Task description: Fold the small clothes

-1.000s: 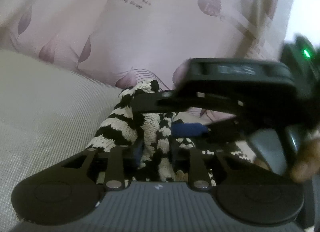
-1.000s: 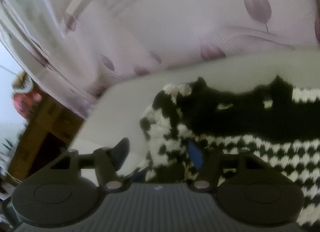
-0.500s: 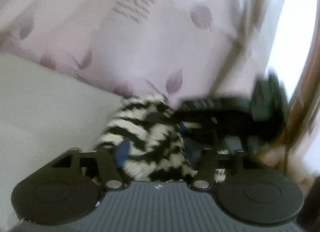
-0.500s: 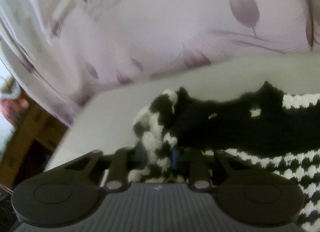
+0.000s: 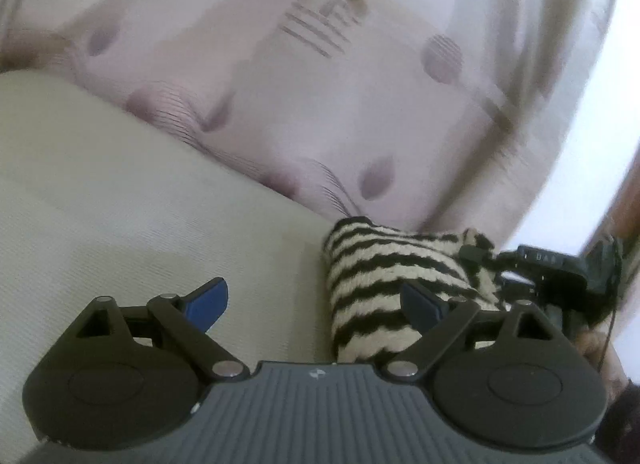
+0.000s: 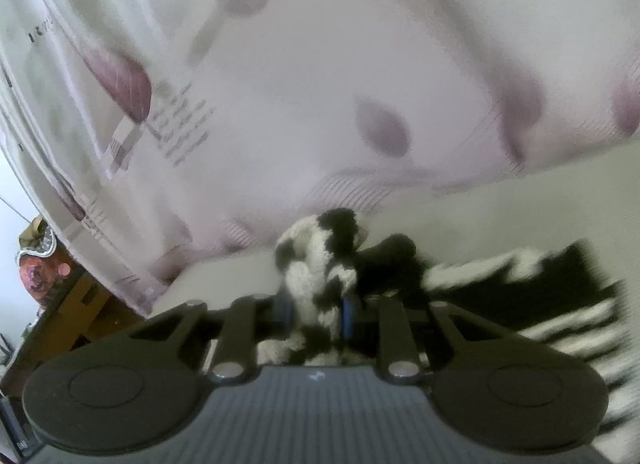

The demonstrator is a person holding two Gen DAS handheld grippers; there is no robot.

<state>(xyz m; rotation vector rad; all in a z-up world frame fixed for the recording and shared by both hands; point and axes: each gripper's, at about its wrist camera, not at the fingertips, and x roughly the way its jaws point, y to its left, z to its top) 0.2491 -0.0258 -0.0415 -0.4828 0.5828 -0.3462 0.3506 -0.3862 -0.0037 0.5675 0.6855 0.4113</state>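
Right wrist: knit garment (image 6: 320,264) pinched between right gripper (image 6: 316,314) fingers.

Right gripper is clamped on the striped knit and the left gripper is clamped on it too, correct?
Not quite. The right gripper is clamped on the striped knit, but the left wrist view shows the left gripper opening, pads off the knit, which lies by its right finger.

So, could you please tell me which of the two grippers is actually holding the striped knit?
The right gripper: it pinches a bunch of the striped knit. The left gripper is opening, with the knit beside one finger.
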